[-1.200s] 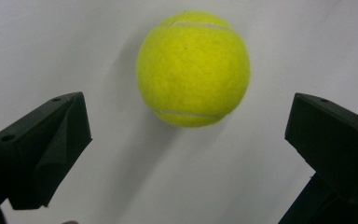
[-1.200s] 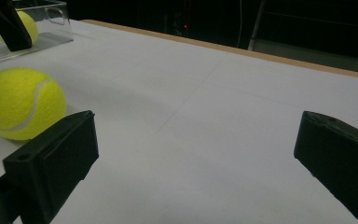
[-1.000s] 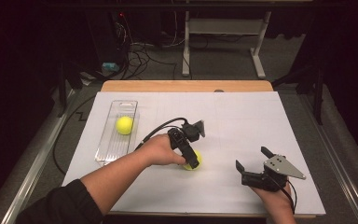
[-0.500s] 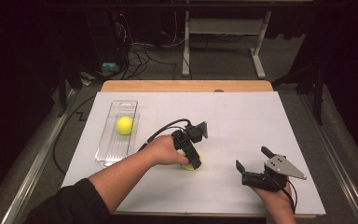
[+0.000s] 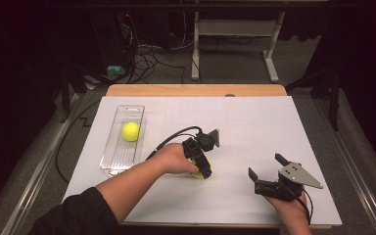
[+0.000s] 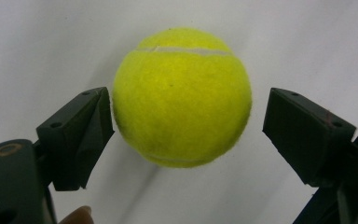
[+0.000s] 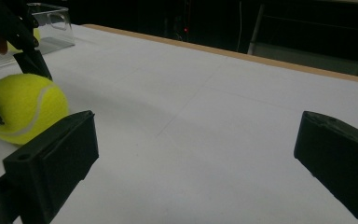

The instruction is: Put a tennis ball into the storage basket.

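The white table cover (image 5: 254, 127) is the broadest surface, matte and smooth, over a wooden table (image 5: 191, 90). At 10 o'clock from its middle lies a clear ribbed plastic tray (image 5: 116, 152), long axis running 12 to 6, with 1 fuzzy yellow ball (image 5: 130, 131) inside. The second tennis ball (image 6: 182, 95), a felt sphere with a white seam, rests on the cover just below centre, squarely between the black jaws of the left gripper (image 5: 201, 169); they have just been closing, 1 pad at its felt, the other a sliver apart, so no firm clamp yet. The right gripper (image 5: 267, 172), at 4 o'clock, stands released and well apart.
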Action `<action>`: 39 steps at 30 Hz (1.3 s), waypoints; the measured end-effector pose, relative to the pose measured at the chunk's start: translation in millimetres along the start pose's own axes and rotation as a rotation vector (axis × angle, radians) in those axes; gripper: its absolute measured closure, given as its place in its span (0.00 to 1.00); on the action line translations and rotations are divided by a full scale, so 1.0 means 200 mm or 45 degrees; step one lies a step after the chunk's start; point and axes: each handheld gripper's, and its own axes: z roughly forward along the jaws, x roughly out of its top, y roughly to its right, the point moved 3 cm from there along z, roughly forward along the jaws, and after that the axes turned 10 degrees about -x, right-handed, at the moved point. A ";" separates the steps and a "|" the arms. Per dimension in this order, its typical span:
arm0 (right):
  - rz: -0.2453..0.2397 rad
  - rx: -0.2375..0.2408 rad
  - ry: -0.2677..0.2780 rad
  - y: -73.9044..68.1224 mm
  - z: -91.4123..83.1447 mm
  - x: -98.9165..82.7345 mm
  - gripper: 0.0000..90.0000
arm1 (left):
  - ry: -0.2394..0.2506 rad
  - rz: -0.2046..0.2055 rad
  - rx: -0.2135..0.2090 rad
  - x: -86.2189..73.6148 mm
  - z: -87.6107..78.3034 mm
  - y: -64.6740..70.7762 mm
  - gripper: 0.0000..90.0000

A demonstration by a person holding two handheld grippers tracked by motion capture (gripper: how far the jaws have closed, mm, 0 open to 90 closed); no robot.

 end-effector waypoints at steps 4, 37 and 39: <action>0.000 0.001 0.000 0.00 0.00 0.00 0.00 | -0.014 -0.004 0.007 0.00 0.02 -0.01 0.19; 0.004 0.002 0.001 0.00 0.00 0.00 0.00 | -0.026 -0.006 -0.016 0.01 0.04 -0.03 0.30; 0.005 0.000 -0.001 0.00 0.00 0.00 0.00 | -0.027 -0.012 -0.016 0.00 0.03 -0.03 0.30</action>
